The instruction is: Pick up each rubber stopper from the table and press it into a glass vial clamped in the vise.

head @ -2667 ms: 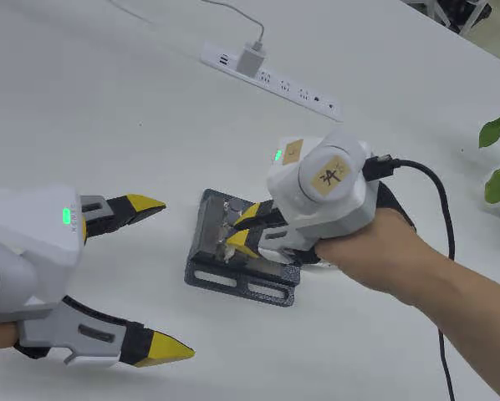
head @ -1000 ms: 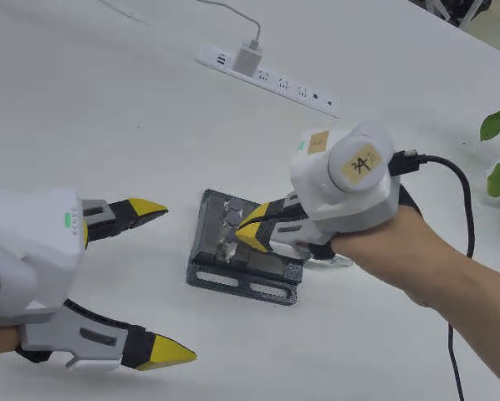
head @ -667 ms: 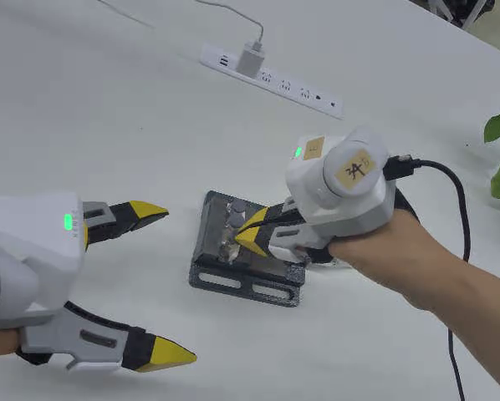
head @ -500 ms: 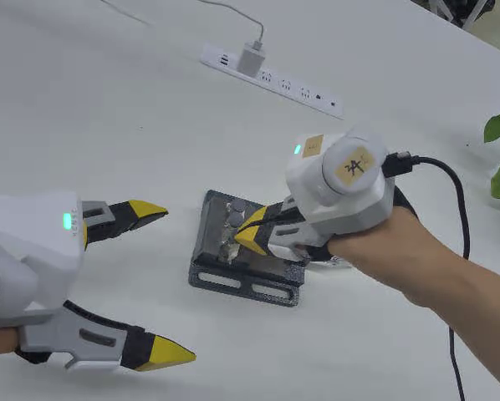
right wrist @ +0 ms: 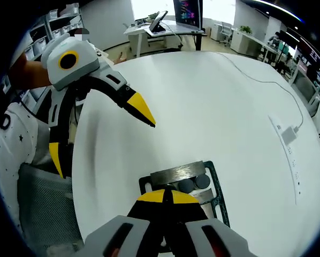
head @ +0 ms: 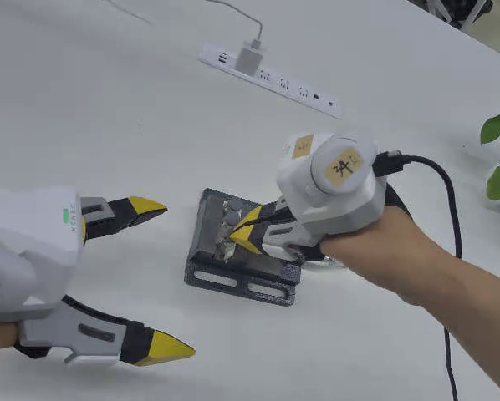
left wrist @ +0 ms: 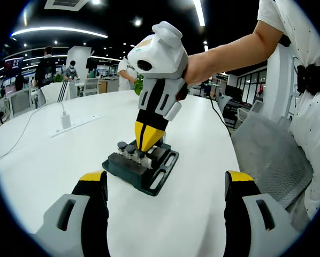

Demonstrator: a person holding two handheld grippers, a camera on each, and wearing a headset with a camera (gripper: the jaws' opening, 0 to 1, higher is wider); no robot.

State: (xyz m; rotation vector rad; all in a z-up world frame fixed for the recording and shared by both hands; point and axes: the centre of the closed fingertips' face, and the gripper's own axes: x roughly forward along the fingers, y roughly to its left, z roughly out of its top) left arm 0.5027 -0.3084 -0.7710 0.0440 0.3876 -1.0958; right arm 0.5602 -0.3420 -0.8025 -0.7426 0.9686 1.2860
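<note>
Tan label (head: 340, 166), writing illegible, tops right gripper (head: 240, 239).

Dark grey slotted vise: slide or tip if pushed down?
Probably won't tip: the dark grey slotted vise sits low, broad and flat. Its mounting slots look empty, so it might slide on the smooth white table.

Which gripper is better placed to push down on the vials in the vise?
Right. The right gripper, jaws closed, is over the vials in the vise; the left gripper is open and off to the side.
</note>
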